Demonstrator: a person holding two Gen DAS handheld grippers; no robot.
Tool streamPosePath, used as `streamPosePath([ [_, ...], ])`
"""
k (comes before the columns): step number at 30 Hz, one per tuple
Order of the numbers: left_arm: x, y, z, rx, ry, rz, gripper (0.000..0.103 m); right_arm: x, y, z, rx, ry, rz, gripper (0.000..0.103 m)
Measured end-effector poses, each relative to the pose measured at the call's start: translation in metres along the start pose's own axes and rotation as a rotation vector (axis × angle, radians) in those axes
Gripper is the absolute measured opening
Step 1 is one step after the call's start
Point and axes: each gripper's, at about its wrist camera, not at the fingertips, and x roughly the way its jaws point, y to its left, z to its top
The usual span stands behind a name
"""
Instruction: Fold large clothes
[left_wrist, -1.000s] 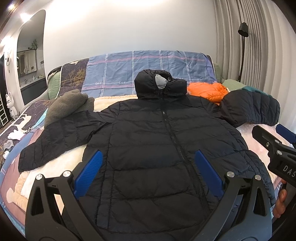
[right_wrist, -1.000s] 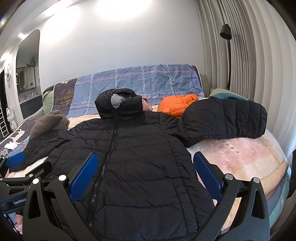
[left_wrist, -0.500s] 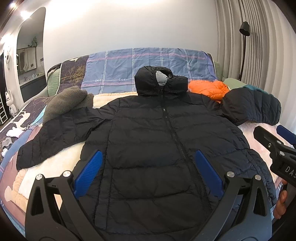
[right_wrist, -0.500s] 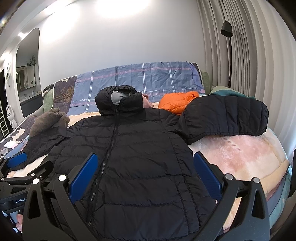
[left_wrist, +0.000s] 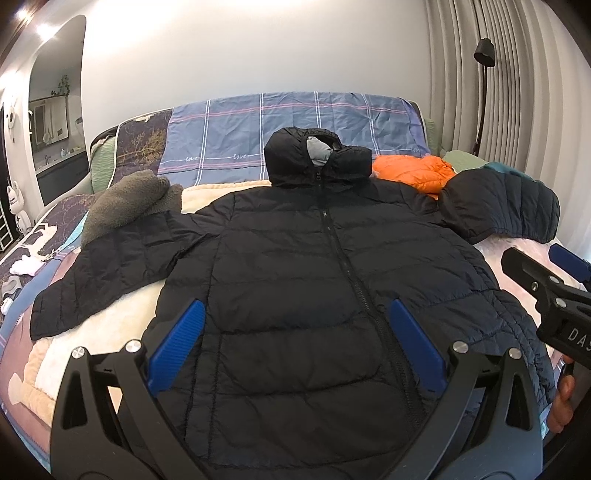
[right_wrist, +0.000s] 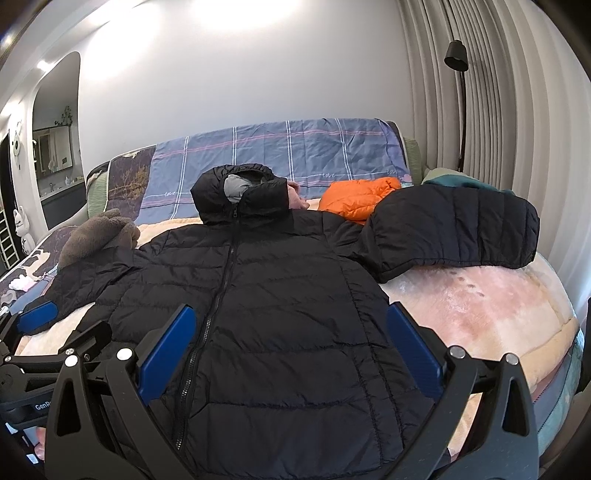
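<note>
A large black hooded puffer jacket (left_wrist: 295, 266) (right_wrist: 266, 295) lies flat on the bed, zipped, hood toward the headboard. Its left sleeve (left_wrist: 110, 266) stretches out to the left. Its right sleeve (right_wrist: 454, 229) is thrown over the pile of clothes at the right. My left gripper (left_wrist: 295, 343) hovers open above the jacket's lower front with nothing between its blue pads. My right gripper (right_wrist: 291, 343) is open too, over the hem near the zipper. Each gripper shows at the edge of the other's view.
An orange puffer (left_wrist: 413, 173) and a teal garment (right_wrist: 461, 181) lie at the back right. A grey fleece (left_wrist: 125, 203) lies at the back left. A plaid blue cover (left_wrist: 288, 125) drapes the headboard. A floor lamp (right_wrist: 456, 59) stands by the curtains. Bare pink blanket (right_wrist: 480, 306) shows at right.
Both grippers have risen slightly and tipped forward, so the jacket sits lower in both views. The jacket has not moved and both jaws stay open.
</note>
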Motion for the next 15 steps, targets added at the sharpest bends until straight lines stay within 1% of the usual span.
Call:
streamPosePath([
  [4,0.001,0.005,0.001,-0.023,0.011,-0.031,0.101,0.001,0.0,0.0,-0.003,0.0,-0.004,0.102],
  [8,0.003,0.008,0.004,-0.03,0.012,-0.04,0.101,0.001,0.001,0.002,-0.012,-0.004,-0.008,0.102],
  [10,0.003,0.009,0.009,-0.017,0.013,-0.049,0.101,0.0,0.002,0.004,-0.024,-0.006,-0.01,0.102],
  [12,0.003,0.008,0.018,0.01,0.02,-0.074,0.101,0.002,0.002,0.008,-0.048,-0.001,-0.003,0.102],
  [14,0.001,0.009,0.03,0.05,0.012,-0.086,0.101,0.004,0.001,0.016,-0.077,0.017,0.024,0.102],
  [15,-0.001,0.012,0.039,0.065,-0.006,-0.082,0.101,0.006,-0.002,0.023,-0.08,0.024,0.042,0.102],
])
